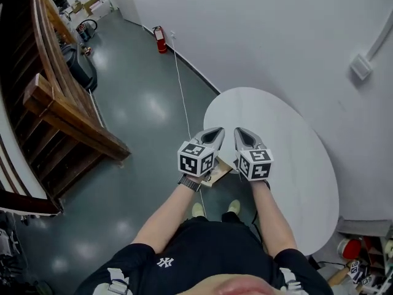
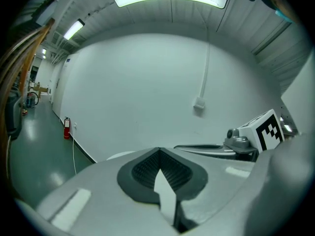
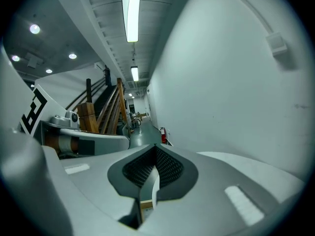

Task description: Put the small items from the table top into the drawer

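head view: the left gripper (image 1: 215, 132) and right gripper (image 1: 241, 131) sit side by side, not touching, over the near edge of the round white table (image 1: 295, 165). only this view shows a tan boxy thing (image 1: 220, 168) just under them at that edge. i cannot tell if it is the drawer, and i cannot make out the small items.

left gripper view: jaws together, nothing between them. a wall box (image 2: 199, 103) sits above the table.

right gripper view: jaws together, empty. a wooden staircase (image 3: 93, 114) stands well left of the table.
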### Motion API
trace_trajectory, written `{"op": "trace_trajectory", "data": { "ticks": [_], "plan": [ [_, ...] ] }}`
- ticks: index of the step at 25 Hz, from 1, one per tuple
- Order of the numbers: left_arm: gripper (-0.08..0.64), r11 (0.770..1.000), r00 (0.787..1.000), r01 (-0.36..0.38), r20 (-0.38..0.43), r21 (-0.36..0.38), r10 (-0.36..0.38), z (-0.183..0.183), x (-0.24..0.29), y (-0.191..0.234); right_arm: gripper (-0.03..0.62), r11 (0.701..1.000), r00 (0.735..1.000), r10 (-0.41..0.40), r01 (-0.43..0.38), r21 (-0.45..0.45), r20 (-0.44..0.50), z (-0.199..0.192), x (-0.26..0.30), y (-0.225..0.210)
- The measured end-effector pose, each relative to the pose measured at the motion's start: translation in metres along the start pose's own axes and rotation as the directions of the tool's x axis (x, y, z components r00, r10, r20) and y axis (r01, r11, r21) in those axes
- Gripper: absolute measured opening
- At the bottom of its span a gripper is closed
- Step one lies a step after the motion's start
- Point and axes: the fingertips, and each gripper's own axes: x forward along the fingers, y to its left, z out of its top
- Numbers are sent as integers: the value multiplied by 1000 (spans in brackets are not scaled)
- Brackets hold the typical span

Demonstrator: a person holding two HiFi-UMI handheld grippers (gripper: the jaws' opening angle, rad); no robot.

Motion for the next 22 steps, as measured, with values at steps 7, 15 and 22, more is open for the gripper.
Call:
{"op": "trace_trajectory", "data": {
  "ticks": [7,15,22],
  "plan": [
    [8,999,999,24,34,23,-25,19,3,-24,20,1000,999,0,1,-32,39,24,-17,-8],
    [8,999,997,24,77,37,-27,38,-4,-35,20,999,997,-3,6,-41,77,38,-30,-7],
    [8,999,996,24,80,45,-28,38,-6,-39,20,999,997,2,2,-46,81,38,-31,-3]
  ]
}}
